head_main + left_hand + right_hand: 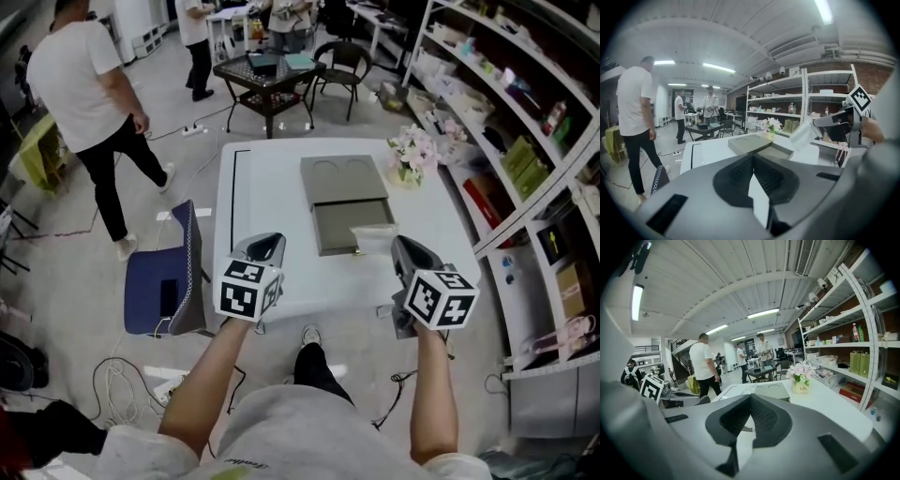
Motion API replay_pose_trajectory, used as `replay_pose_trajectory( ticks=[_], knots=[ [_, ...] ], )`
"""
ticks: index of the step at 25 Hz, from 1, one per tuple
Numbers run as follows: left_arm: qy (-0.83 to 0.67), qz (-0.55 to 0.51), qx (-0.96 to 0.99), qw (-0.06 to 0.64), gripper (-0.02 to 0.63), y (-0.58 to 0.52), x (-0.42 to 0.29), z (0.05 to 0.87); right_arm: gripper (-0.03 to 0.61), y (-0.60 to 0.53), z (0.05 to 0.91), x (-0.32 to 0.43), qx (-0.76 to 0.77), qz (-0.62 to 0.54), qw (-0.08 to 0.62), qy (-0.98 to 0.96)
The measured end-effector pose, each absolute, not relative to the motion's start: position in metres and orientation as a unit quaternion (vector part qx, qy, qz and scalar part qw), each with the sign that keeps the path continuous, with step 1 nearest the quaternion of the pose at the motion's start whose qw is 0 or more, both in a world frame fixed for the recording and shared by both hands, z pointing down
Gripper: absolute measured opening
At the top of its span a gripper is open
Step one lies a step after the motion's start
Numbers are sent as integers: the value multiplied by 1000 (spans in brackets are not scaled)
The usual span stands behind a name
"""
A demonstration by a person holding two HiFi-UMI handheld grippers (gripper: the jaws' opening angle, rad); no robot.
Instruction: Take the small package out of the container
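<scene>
Right hand-held gripper (399, 244) is clamped on the small package's (371, 238) edge, lifted just past the container's (344, 180) near end. Left hand-held gripper (268, 242) is closed and empty. Risk: thin edge pinch, so the floppy package may slip onto the table (267, 197).

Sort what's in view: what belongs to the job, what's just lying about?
Job: small package, in the jaws of the right gripper; grey container.
Lying about: flower pot; blue chair; shelves.
</scene>
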State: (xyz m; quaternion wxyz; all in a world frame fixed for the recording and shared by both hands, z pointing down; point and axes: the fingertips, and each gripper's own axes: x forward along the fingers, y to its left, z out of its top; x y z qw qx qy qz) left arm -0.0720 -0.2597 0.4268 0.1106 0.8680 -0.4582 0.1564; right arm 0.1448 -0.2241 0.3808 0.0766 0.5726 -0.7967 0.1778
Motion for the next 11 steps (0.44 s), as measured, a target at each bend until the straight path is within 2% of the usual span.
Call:
replay_pose_trajectory(
  ticks=[11],
  knots=[
    [-451,157,872,108,5,-253,-58,428,6,-213,383,149,573,176,72,-797]
  ],
)
